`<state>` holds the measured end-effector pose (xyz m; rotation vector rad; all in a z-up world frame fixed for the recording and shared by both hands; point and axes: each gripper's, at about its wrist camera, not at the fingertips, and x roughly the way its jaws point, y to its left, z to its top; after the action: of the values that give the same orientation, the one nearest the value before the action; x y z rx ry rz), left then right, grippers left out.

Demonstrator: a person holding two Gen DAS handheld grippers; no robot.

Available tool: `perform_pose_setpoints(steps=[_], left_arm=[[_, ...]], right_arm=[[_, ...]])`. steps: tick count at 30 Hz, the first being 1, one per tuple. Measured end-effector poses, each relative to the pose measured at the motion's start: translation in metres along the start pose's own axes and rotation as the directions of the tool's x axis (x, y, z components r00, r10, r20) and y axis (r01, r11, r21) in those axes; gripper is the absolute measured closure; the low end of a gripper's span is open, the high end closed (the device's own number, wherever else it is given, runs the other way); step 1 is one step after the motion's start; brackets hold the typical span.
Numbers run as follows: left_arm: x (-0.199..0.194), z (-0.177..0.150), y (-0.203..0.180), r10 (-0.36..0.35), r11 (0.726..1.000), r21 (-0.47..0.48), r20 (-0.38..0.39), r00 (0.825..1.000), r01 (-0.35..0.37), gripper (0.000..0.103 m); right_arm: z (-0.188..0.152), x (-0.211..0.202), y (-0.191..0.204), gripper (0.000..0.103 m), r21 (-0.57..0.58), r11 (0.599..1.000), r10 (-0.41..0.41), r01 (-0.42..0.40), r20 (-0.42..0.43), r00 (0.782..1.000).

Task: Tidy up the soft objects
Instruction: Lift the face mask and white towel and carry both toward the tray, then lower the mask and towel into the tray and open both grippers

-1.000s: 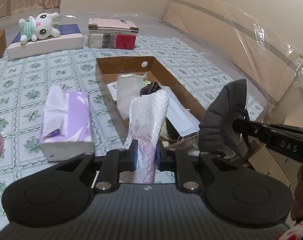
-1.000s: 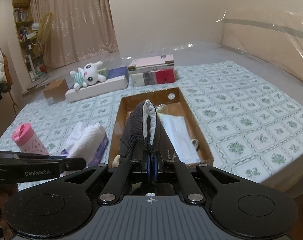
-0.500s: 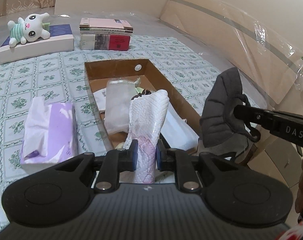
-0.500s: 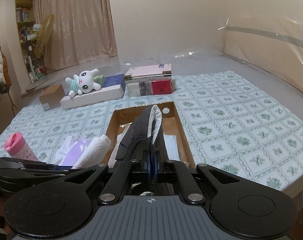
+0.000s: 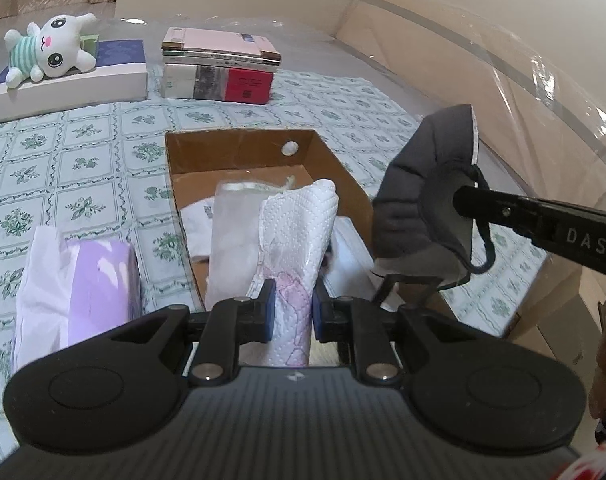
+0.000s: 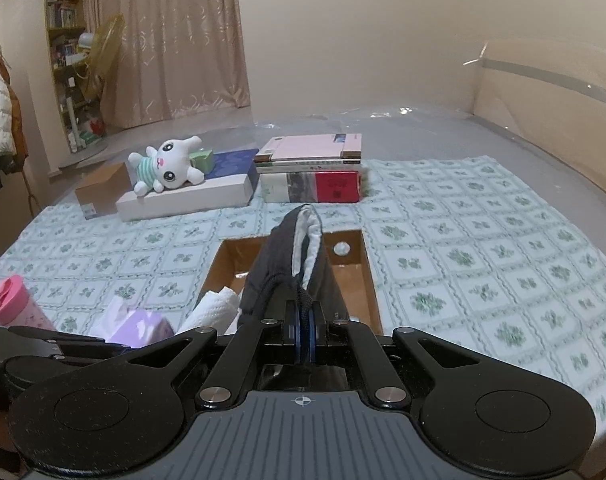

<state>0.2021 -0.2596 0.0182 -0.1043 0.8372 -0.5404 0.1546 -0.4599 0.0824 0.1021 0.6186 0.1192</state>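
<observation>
My left gripper [image 5: 291,306] is shut on a rolled white paper towel pack [image 5: 299,232] that stands up between its pads, near the front of an open cardboard box [image 5: 239,148]. The box holds a clear bag [image 5: 233,216] and white packets. My right gripper [image 6: 304,320] is shut on a dark grey face mask [image 6: 279,264] with a white lining; in the left wrist view that mask [image 5: 419,200] hangs to the right of the box, pinched by the right gripper's fingers [image 5: 503,212]. A white plush bunny [image 5: 51,48] lies on a flat box at the back left.
A purple tissue pack [image 5: 91,276] lies left of the box on the green-patterned cloth [image 6: 483,248]. Stacked books [image 5: 219,68] stand behind the box. A pink bottle [image 6: 15,304] is at the far left. A plastic-wrapped headboard [image 5: 503,92] runs along the right.
Both grippers have drawn back toward the near edge with their loads still held; the cardboard box and tissue pack now sit farther ahead and the mask hangs higher beside the box.
</observation>
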Motion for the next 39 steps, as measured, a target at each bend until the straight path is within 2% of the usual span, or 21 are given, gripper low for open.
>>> perform_pose_setpoints(steps=[10, 16, 18, 22, 24, 27, 29, 35, 36, 38, 39], left_arm=[[0.044, 0.042, 0.023, 0.029, 0.998, -0.048, 0.023, 0.999, -0.028, 0.087], [0.075, 0.062, 0.036, 0.068, 0.996, -0.061, 0.032, 0.997, -0.066, 0.087], [0.085, 0.066, 0.039, 0.079, 0.995, -0.059, 0.025, 0.997, -0.077, 0.086], [0.101, 0.068, 0.042, 0.083, 0.996, -0.045, 0.007, 0.996, -0.083, 0.083], [0.107, 0.067, 0.043, 0.088, 0.995, -0.039, -0.008, 0.996, -0.088, 0.081], [0.110, 0.065, 0.049, 0.085, 0.996, -0.041, -0.007, 0.996, -0.085, 0.068], [0.107, 0.063, 0.052, 0.073, 0.996, -0.041, 0.001, 0.997, -0.073, 0.058], [0.081, 0.061, 0.057, 0.059, 0.996, -0.064, 0.043, 0.997, -0.056, 0.055], [0.076, 0.061, 0.057, 0.060, 0.996, -0.069, 0.052, 0.997, -0.057, 0.055], [0.062, 0.060, 0.057, 0.066, 0.995, -0.076, 0.071, 0.995, -0.061, 0.053], [0.055, 0.059, 0.056, 0.071, 0.995, -0.080, 0.081, 0.994, -0.064, 0.053]], right_arm=[[0.045, 0.073, -0.010, 0.099, -0.062, 0.998, 0.015, -0.014, 0.014, 1.000], [0.052, 0.123, -0.003, 0.099, -0.224, 0.973, -0.049, 0.053, 0.025, 0.999], [0.048, 0.142, -0.002, 0.099, -0.277, 0.958, -0.073, 0.069, -0.005, 0.997], [0.031, 0.183, -0.009, 0.099, -0.324, 0.945, -0.099, 0.053, -0.128, 0.987], [0.023, 0.200, -0.015, 0.099, -0.319, 0.947, -0.093, 0.029, -0.189, 0.978], [0.014, 0.215, -0.026, 0.099, -0.262, 0.965, -0.066, -0.003, -0.252, 0.966], [0.012, 0.218, -0.032, 0.099, -0.229, 0.974, -0.056, -0.003, -0.254, 0.966], [0.013, 0.210, -0.035, 0.098, -0.190, 0.981, -0.015, -0.032, -0.240, 0.971], [0.014, 0.203, -0.033, 0.096, -0.182, 0.983, -0.005, -0.038, -0.230, 0.973], [0.016, 0.191, -0.033, 0.079, -0.165, 0.985, 0.011, -0.047, -0.215, 0.977], [0.017, 0.184, -0.032, 0.061, -0.157, 0.986, 0.016, -0.049, -0.204, 0.979]])
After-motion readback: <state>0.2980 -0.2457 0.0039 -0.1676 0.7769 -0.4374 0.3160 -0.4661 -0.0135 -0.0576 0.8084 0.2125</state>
